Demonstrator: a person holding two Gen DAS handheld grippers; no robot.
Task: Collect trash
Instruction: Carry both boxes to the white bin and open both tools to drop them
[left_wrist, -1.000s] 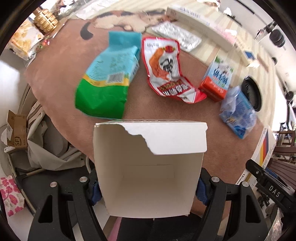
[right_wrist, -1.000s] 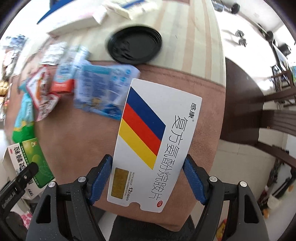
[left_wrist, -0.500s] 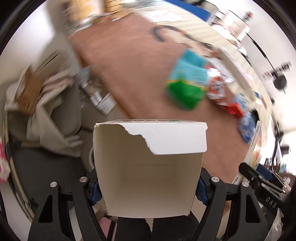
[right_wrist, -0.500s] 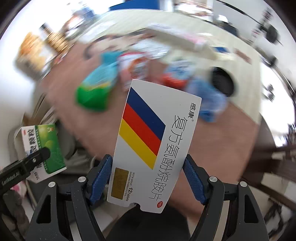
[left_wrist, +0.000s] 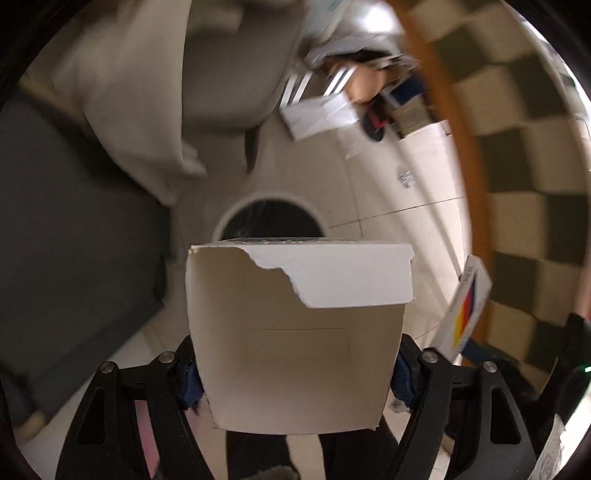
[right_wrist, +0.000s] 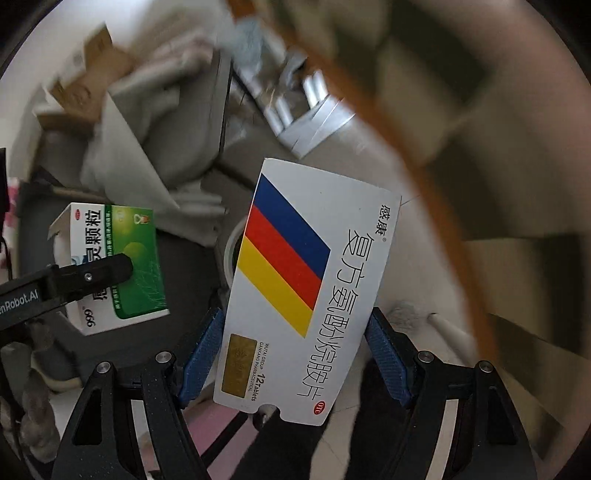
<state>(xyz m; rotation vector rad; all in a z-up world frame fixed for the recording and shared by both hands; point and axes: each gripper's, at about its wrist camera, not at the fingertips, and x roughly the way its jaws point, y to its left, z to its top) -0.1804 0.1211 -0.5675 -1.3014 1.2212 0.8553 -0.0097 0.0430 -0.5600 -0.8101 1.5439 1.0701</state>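
A pale tiled floor (left_wrist: 413, 192) is filling the background of both wrist views, blurred by motion, with a heap of light cloth (left_wrist: 147, 110) lying in the upper left of the left wrist frame and a checkered cloth with an orange edge (left_wrist: 517, 147) curving down the right side. Near the centre of that frame the round dark mouth of a trash bin (left_wrist: 273, 218) is showing, its pale rim partly hidden behind the box in front of it.

The left gripper (left_wrist: 295, 373) is pointing steeply down and clamping an opened white carton (left_wrist: 295, 332) between its blue pads, the torn flap standing at the carton's top edge directly below the bin's mouth in the frame. In the right wrist view the same carton is appearing at the left of the frame with its green printed face (right_wrist: 125, 262) turned up.

The right gripper (right_wrist: 295, 358) is gripping a flat medicine box (right_wrist: 306, 295) with blue, red and yellow stripes; its pads are pressing on the box's two long edges. The box is covering most of the bin's rim (right_wrist: 231, 251), which is peeking out just to its left. The striped box is also showing edge-on at the right of the left wrist frame (left_wrist: 469, 306).
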